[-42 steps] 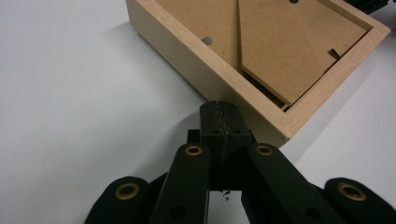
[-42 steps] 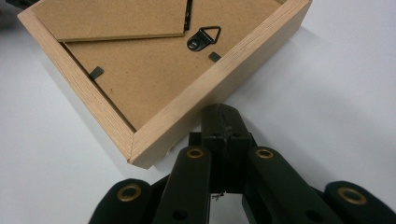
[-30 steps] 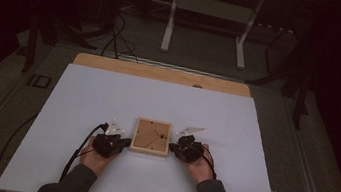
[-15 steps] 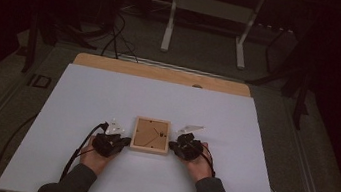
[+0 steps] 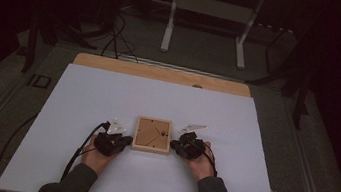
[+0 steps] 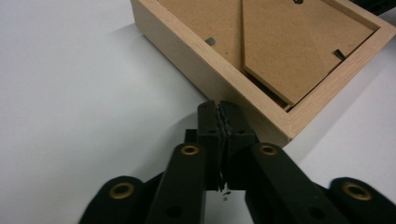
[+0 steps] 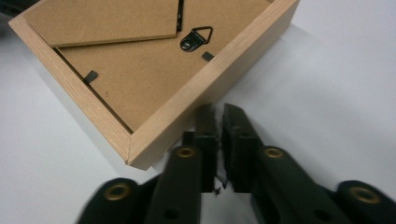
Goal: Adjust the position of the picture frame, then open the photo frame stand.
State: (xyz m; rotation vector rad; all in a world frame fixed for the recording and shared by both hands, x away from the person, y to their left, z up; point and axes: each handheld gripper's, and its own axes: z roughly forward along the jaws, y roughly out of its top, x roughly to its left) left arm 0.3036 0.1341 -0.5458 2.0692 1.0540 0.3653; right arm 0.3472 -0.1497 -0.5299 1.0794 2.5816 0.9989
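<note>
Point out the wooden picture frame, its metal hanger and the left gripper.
wooden picture frame (image 5: 150, 148), high view, on its near wooden rail.
metal hanger (image 7: 196, 37), right gripper view, on the triangular loop against the backing board.
left gripper (image 6: 219, 108), left gripper view, midway between its fingertips, at the frame's side.

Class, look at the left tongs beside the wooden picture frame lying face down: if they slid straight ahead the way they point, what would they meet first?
The left tongs, jaws nearly together with nothing between them, point at the near side wall of the square light-wood picture frame. They would likely meet that wall almost at once; whether they already touch is unclear.
</note>
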